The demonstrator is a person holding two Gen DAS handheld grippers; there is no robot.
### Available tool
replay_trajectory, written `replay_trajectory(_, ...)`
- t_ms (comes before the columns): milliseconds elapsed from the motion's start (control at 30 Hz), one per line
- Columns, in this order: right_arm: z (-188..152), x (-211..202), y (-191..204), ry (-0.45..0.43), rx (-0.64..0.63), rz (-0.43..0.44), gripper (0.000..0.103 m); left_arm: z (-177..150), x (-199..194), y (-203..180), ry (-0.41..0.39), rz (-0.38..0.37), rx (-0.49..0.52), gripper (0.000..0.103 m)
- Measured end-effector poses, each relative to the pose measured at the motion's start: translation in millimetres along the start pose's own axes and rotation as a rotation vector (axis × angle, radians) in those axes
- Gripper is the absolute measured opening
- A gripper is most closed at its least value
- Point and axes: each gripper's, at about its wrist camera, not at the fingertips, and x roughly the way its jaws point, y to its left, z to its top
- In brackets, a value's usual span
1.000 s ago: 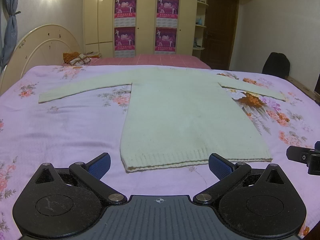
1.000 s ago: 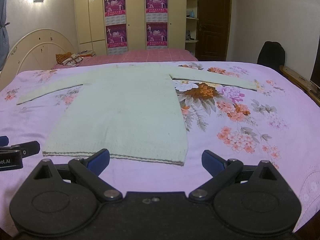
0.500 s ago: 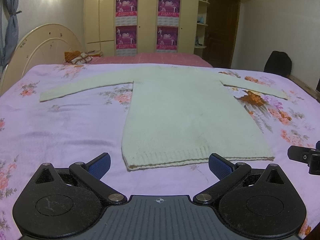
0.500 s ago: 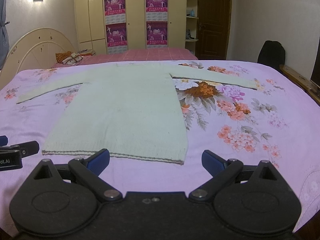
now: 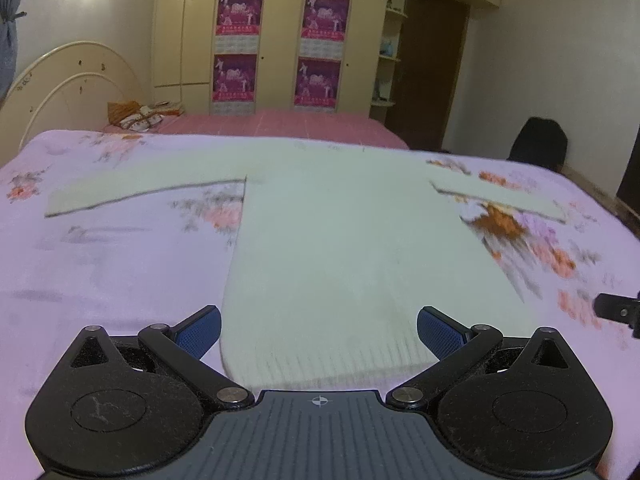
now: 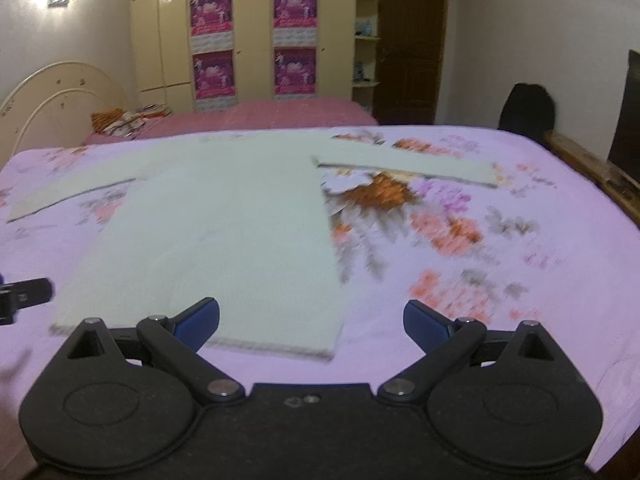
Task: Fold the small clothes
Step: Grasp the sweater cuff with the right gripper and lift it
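Observation:
A pale cream knitted sweater (image 5: 340, 248) lies flat and face up on the bed, both sleeves spread out sideways. Its ribbed hem is closest to me. My left gripper (image 5: 319, 334) stands open over the hem's left part, the left blue pad (image 5: 200, 330) beside the hem's left corner. In the right wrist view the sweater (image 6: 224, 232) fills the left half. My right gripper (image 6: 311, 322) is open above the hem's right corner (image 6: 334, 344). Nothing is held between either pair of fingers. Each gripper's tip shows at the edge of the other's view.
The bed carries a lilac floral sheet (image 5: 100, 248). A cream headboard (image 5: 60, 92) stands at the left, a pink bed (image 5: 280, 126) and wardrobes with posters (image 5: 280, 60) behind. A black chair (image 6: 526, 108) and a wooden ledge (image 6: 592, 168) are at the right.
Both grippers have moved forward and lower towards the sweater's hem, which now sits between their fingers. Both stay open. The sweater has not moved.

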Motion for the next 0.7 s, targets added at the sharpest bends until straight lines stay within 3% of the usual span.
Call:
replay_trajectory(167,35,23,-30,-0.060,0.027,-0.036,0.098,34,25,7,-0.130,-0.007,0.043,0.103)
replay_trajectory(233,49,33,-42,-0.088,0.036,-0.047,0.097,49,39,12,-0.176,-0.025,0.017,0.103)
replay_trajectory(333,73,55,-62,-0.117,0.071,-0.055,0.096,77,72,18,-0.140,-0.008,-0.011,0.103)
replay_trajectory(700,135,184,-154,-0.170,0.235,-0.125,0.094,135,205,51,-0.136,0.219,0.013,0.103)
